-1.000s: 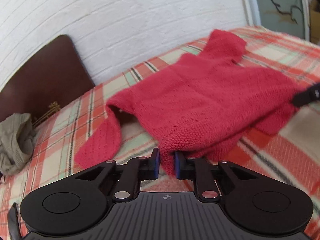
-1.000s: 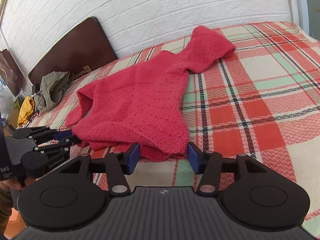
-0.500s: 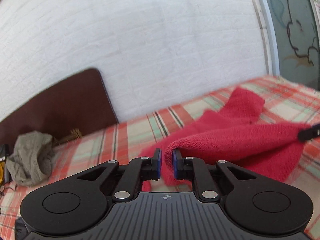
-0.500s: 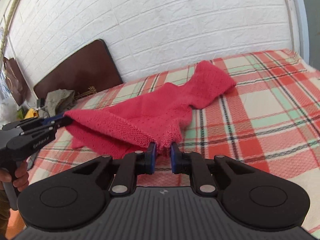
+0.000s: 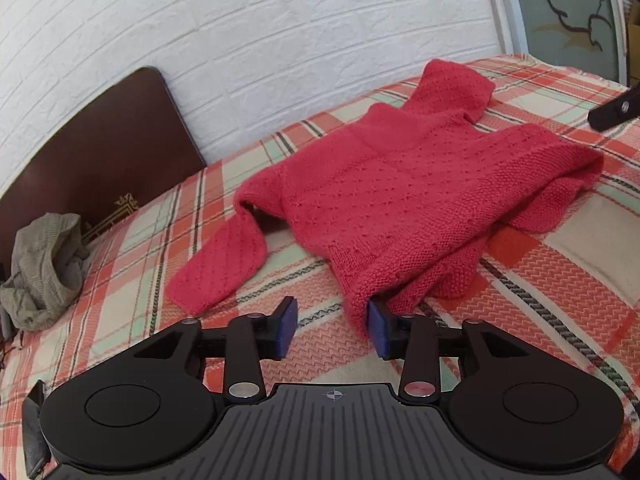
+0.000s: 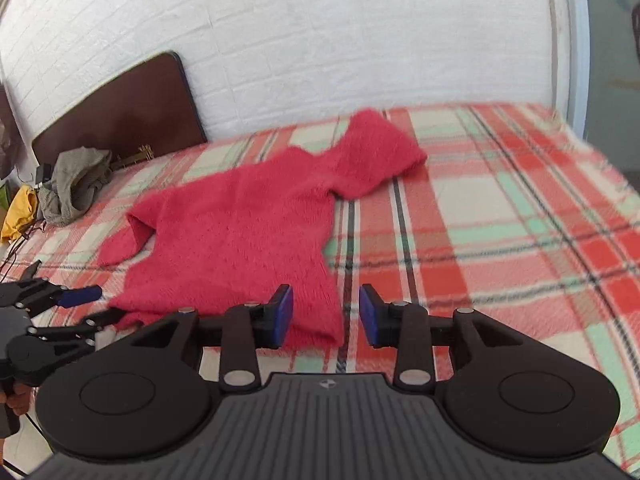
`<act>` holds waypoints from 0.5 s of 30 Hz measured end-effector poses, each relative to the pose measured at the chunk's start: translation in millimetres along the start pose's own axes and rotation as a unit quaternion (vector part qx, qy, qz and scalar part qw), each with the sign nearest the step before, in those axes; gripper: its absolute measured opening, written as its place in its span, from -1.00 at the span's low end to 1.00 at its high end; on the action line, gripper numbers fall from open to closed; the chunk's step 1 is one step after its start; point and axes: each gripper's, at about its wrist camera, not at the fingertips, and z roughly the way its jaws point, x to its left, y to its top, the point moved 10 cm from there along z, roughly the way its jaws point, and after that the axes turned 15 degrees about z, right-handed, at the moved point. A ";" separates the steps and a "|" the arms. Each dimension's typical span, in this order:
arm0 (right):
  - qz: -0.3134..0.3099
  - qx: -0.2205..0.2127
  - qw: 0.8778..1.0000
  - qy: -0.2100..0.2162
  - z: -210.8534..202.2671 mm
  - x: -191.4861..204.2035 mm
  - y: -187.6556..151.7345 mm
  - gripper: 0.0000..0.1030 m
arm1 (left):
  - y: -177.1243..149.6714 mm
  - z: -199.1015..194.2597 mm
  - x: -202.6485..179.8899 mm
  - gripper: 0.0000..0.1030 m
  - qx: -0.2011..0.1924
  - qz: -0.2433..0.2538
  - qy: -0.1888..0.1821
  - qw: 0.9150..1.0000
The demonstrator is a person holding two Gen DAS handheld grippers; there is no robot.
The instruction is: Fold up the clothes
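The red sweater [image 5: 404, 200] lies spread in the middle of the frame on the plaid bed [image 5: 580, 264], its hem corner touching the right pad of the left gripper [image 5: 332, 324], whose jaws are opening. The right gripper [image 6: 325, 314], tilted downward, is opening too, the lower hem edge just beyond its pads. Half a second ago both grippers pinched the lifted hem; the bed at the right is free.

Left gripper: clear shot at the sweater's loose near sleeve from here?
Probably yes. The near sleeve lies flat on the blanket just ahead-left of the left gripper, whose jaws are opening; nothing lies between.
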 end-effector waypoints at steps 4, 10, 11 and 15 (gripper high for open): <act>-0.005 0.020 0.998 0.059 0.0 26.4 5.8 -0.21 | 8.9 2.9 -10.2 -0.89 -0.009 -0.015 -0.047 0.999; -0.067 0.097 0.981 0.155 28.4 81.4 -4.7 0.08 | 14.8 -11.7 -25.1 -0.90 -0.038 0.021 -0.046 0.998; -0.089 0.112 0.975 0.170 34.2 91.6 -6.3 0.14 | 13.5 -14.4 -26.6 -0.89 -0.039 0.032 -0.041 0.998; -0.193 0.175 0.941 0.215 57.9 126.9 -14.9 0.31 | 6.8 -23.5 -27.8 -0.89 -0.037 0.052 -0.032 0.997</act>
